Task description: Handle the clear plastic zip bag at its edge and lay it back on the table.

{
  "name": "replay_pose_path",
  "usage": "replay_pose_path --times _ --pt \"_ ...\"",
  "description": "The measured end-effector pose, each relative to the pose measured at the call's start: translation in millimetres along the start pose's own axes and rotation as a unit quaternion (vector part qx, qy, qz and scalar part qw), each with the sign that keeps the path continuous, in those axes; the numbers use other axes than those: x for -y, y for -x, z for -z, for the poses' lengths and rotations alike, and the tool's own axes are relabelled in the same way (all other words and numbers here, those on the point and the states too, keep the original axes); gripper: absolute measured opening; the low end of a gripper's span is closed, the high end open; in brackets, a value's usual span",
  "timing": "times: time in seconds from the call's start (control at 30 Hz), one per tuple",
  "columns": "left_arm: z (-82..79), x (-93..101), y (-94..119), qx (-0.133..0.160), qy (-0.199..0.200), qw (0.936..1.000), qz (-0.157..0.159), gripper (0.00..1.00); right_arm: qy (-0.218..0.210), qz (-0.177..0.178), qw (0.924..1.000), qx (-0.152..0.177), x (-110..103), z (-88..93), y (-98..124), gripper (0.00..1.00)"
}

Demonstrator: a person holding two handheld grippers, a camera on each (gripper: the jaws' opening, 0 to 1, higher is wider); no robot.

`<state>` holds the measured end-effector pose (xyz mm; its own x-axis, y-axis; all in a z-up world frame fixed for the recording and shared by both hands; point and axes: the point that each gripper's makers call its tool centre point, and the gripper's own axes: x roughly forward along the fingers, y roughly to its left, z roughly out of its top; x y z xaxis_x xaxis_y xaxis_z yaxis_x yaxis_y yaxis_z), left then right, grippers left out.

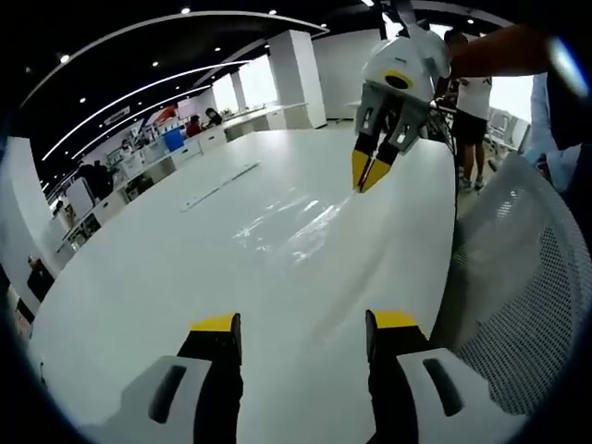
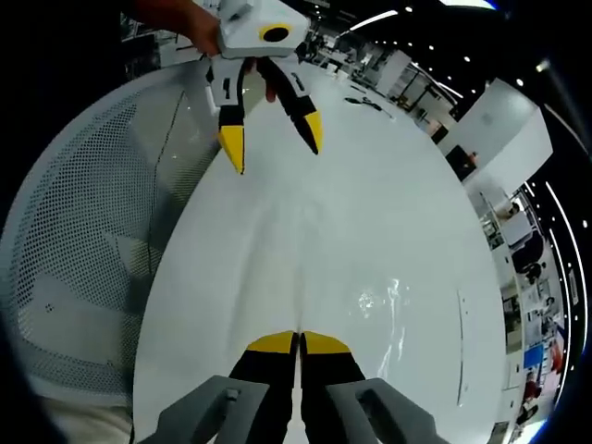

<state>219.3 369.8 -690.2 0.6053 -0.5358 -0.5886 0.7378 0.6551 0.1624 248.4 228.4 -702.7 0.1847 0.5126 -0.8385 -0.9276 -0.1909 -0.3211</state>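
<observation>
I am in a large open-plan office. I work at a big white table point(image 1: 139, 277), and past its far edge run long rows of desks point(image 1: 185, 148) crowded with monitors and gear, with people seated and standing among them. A black ceiling point(image 1: 111, 55) carries long curved light strips and small round spotlights. Thick white square pillars point(image 1: 296, 79) rise between bright windows. A white mesh-backed office chair point(image 2: 83, 231) sits against the table's near edge beside me.
</observation>
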Motion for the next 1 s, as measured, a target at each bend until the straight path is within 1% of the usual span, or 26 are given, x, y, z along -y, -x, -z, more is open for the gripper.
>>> replay_pose_path --times 0.07,0.17,0.23,0.4,0.5,0.67,0.77,0.9,1.0 --pt "-0.4 0.3 0 0.0 -0.003 1.0 0.001 0.49 0.004 -0.008 1.0 0.002 -4 -1.2 0 0.0" --pt "-0.5 0.9 0 0.0 -0.007 1.0 0.003 0.46 0.008 -0.01 0.9999 0.003 -6 -1.7 -1 0.0" --pt "0.9 2.0 -2 -0.003 -0.011 0.9999 0.007 0.44 0.009 -0.015 0.9998 0.009 -8 -3.9 -1 0.0" --pt "1.1 4.4 -4 -0.006 -0.027 0.9995 0.011 0.4 0.016 -0.022 0.9995 0.013 -12 -7.5 -1 0.0" --pt "1.6 8.8 -7 -0.012 -0.058 0.9981 0.016 0.38 0.019 -0.028 0.9992 0.023 -15 -11.9 1 0.0" --pt "2.4 10.7 -12 -0.013 -0.063 0.9977 0.022 0.35 0.025 -0.03 0.9987 0.031 -17 -16.9 3 0.0" --pt "0.7 10.4 -13 -0.011 -0.071 0.9972 0.022 0.32 0.03 -0.033 0.9983 0.037 -19 -19.4 4 0.0" --pt "0.8 10.4 -14 -0.013 -0.074 0.9969 0.024 0.32 0.039 -0.036 0.9978 0.039 -21 -20.1 4 0.0" --pt "0.8 10.6 -15 -0.014 -0.075 0.9967 0.025 0.3 0.041 -0.037 0.9976 0.042 -22 -21.1 5 0.0"
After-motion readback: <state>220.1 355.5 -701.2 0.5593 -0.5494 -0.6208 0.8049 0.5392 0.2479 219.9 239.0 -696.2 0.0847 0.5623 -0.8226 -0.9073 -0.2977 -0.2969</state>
